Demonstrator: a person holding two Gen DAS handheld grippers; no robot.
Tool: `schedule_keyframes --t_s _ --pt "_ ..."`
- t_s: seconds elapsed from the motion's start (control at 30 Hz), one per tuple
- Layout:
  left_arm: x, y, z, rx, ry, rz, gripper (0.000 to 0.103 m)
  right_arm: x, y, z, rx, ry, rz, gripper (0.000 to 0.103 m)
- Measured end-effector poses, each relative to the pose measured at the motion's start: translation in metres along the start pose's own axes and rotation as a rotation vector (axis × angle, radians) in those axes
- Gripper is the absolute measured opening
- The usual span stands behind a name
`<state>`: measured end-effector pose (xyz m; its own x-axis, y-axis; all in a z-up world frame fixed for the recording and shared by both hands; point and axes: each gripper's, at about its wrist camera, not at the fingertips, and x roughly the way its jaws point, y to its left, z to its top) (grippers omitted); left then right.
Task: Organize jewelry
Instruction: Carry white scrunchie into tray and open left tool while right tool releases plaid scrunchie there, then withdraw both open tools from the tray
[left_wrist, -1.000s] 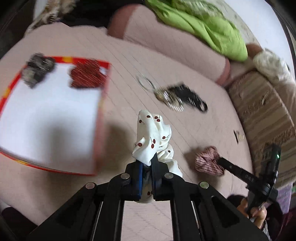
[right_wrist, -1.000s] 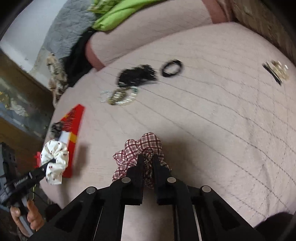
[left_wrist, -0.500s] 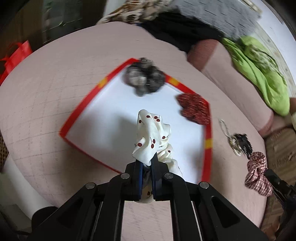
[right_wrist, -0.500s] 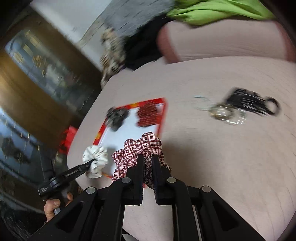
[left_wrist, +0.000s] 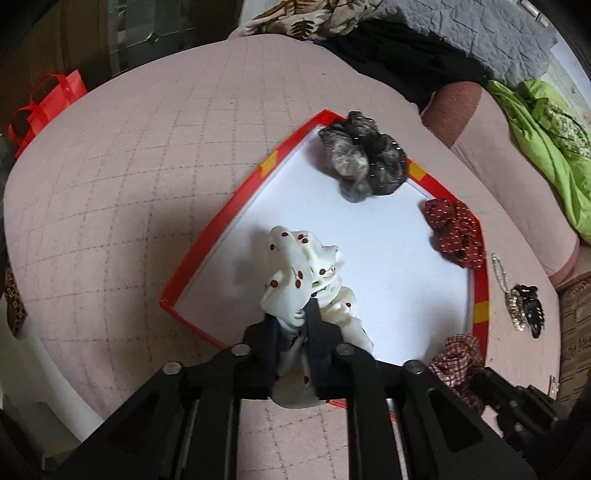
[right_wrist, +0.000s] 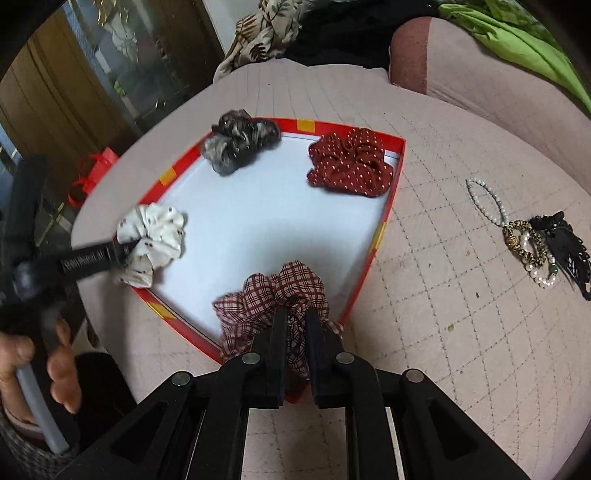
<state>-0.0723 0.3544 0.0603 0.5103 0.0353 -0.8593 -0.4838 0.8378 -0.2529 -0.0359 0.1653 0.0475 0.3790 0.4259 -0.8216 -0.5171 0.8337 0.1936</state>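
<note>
A red-rimmed box lid (left_wrist: 207, 243) (right_wrist: 391, 206) with a white floor lies on the pink quilted surface. A grey-black scrunchie (left_wrist: 364, 162) (right_wrist: 240, 144) and a dark red dotted scrunchie (left_wrist: 456, 232) (right_wrist: 351, 162) lie in it. My left gripper (left_wrist: 293, 321) (right_wrist: 127, 249) is shut on a white cherry-print scrunchie (left_wrist: 306, 273) (right_wrist: 153, 240) over the lid's near-left corner. My right gripper (right_wrist: 295, 321) is shut on a red plaid scrunchie (right_wrist: 277, 295) (left_wrist: 458, 354) over the lid's near corner.
A pearl bracelet, beaded bangles (right_wrist: 524, 243) and a black hair claw (right_wrist: 565, 247) (left_wrist: 530, 306) lie on the quilt right of the lid. A pink bolster (right_wrist: 480, 74), green cloth (left_wrist: 546, 147) and dark clothes lie behind. A red bag (left_wrist: 44, 103) stands past the left edge.
Both grippers have swung from the open quilt to over the box lid, carrying their scrunchies. The white scrunchie now hangs low over the lid's floor.
</note>
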Motion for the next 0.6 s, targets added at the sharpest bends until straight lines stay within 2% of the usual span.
schedule_keyframes --t_s 0.1,0.17,0.33,0.6 --pt "-0.008 -0.004 -0.002 -0.007 -0.019 -0.027 0.031 -0.007 0.004 -0.003 -0.023 -0.025 -0.001 0.043" --pt "-0.016 -0.007 -0.004 -0.012 -0.038 -0.036 0.038 -0.018 0.010 -0.005 -0.041 -0.060 -0.013 0.053" --pt "-0.044 -0.021 -0.010 -0.012 -0.092 -0.046 0.045 -0.051 0.010 -0.016 -0.056 -0.135 -0.021 0.059" --pt "-0.078 -0.077 -0.031 0.127 -0.143 -0.033 0.051 -0.095 -0.027 -0.061 0.028 -0.170 -0.060 0.061"
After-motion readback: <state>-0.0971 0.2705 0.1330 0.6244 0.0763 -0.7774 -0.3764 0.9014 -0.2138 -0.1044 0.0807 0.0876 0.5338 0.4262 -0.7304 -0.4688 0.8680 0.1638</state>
